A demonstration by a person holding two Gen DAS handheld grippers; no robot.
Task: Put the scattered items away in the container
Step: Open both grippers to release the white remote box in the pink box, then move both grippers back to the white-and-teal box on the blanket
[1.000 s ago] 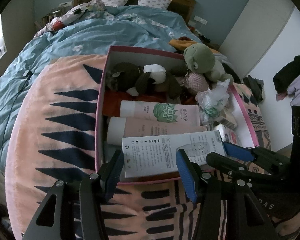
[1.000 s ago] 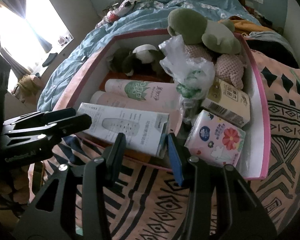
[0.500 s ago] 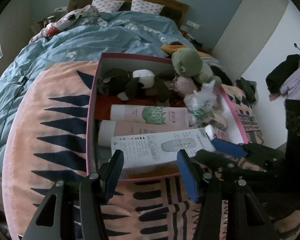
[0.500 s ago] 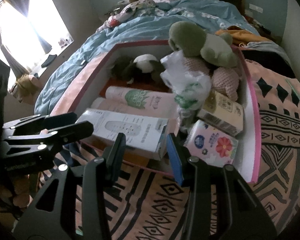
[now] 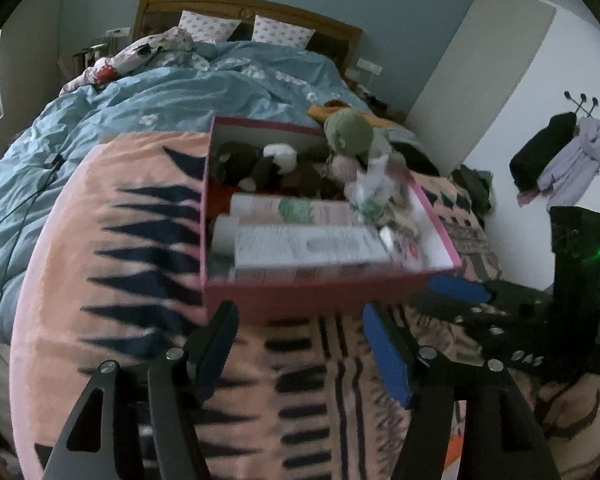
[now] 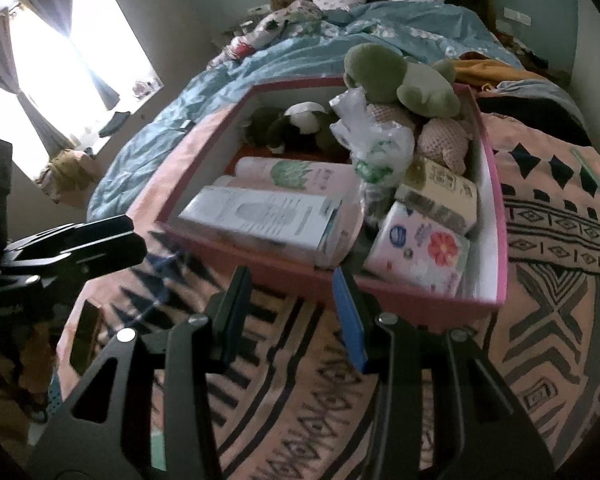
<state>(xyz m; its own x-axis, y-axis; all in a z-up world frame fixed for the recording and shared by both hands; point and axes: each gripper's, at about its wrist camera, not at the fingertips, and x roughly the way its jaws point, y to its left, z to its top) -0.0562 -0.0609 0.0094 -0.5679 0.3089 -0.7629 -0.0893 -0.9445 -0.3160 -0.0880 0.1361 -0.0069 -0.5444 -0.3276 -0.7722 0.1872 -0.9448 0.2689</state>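
Observation:
A pink box [image 5: 316, 298] [image 6: 496, 208] sits on a patterned blanket on the bed. It holds a white carton [image 5: 308, 246] [image 6: 260, 214], two pink tubes [image 6: 300, 172], plush toys [image 6: 400, 80], a plastic bag [image 6: 372, 140], a tissue pack [image 6: 420, 252] and a brown carton [image 6: 440, 192]. My left gripper [image 5: 300, 340] is open and empty just in front of the box's near wall. My right gripper [image 6: 292, 300] is open and empty in front of the box too. Each gripper shows at the edge of the other's view.
The pink-and-black patterned blanket [image 5: 112, 264] [image 6: 560, 280] covers the near end of the bed. A blue duvet [image 5: 180, 92] and pillows lie beyond the box. A window [image 6: 60, 80] is at the left; clothes hang on a rack [image 5: 560, 160] at the right.
Both grippers have drawn back from the box toward the near edge of the bed. The white carton stays in the box. Both stay open.

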